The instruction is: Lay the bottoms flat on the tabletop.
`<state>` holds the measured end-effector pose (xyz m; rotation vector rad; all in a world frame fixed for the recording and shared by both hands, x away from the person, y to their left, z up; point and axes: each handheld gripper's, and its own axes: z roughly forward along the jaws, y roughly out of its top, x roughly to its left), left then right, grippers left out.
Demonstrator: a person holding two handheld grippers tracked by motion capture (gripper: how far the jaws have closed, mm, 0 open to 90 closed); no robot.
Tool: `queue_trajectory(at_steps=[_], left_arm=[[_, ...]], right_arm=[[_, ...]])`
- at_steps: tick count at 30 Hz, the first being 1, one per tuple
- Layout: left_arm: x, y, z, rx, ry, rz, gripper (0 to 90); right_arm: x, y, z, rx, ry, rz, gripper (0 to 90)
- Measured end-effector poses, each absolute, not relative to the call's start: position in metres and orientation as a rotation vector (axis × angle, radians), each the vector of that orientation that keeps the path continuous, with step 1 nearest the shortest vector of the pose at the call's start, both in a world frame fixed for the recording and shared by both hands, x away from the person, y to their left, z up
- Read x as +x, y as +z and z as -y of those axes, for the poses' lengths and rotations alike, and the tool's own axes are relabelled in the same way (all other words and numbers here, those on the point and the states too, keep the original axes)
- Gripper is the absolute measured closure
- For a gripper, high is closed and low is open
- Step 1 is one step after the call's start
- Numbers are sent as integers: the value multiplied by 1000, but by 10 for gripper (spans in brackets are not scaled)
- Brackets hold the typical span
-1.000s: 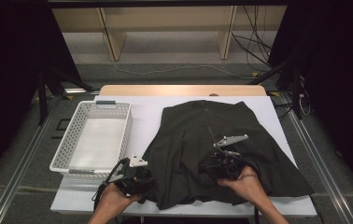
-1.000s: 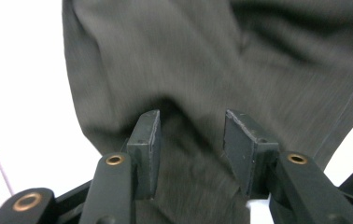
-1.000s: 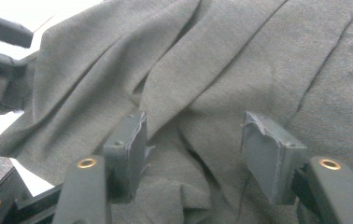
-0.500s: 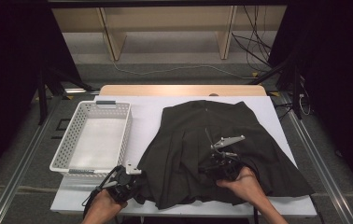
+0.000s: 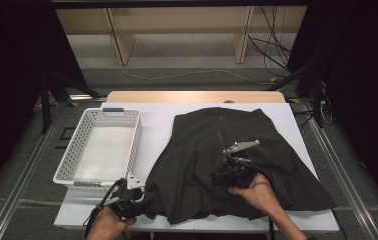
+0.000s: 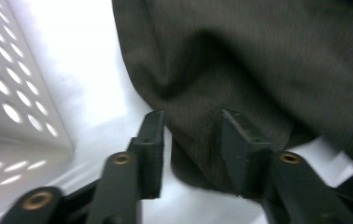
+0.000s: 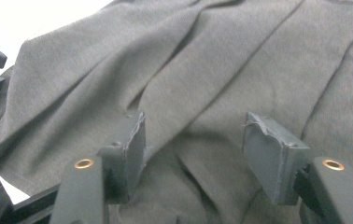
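A dark grey pleated garment (image 5: 227,155) lies spread on the white table (image 5: 157,120). My left gripper (image 5: 129,196) is at its near left corner, by the table's front edge. In the left gripper view the gripper (image 6: 193,140) is open, with the garment's hem corner (image 6: 198,154) lying between the jaws. My right gripper (image 5: 232,172) rests on the middle of the garment, held by a hand. It is open (image 7: 198,149), its jaws apart over the folds of cloth (image 7: 240,70), with nothing pinched.
A white perforated basket (image 5: 136,137) stands empty on the left of the table, its wall close to the left gripper (image 6: 6,93). A wooden board (image 5: 192,96) runs along the far edge. Bare table lies between basket and garment.
My left gripper has drawn back toward the front edge and a little left, staying at the garment's near left corner. The right gripper has hardly moved.
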<state>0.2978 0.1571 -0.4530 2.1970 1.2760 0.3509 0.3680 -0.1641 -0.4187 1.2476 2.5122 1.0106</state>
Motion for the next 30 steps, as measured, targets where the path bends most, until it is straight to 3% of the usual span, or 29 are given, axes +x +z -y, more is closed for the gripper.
queue_trajectory(at_steps=[4,13,20,30], left_arm=[[302,-455,-150,2167,341,-1313,394],[315,-460,-144,2088,287,-1416,230],[322,-468,-146,2089,212,-1466,195],[325,-477,-141,2147,187,-1467,168]], right_arm=[[372,-417,157,1251,1029,-2495,383],[388,-410,143,1249,1085,-2465,290],[403,-411,129,1243,1082,-2495,214],[417,-415,109,1218,1035,-2517,177]])
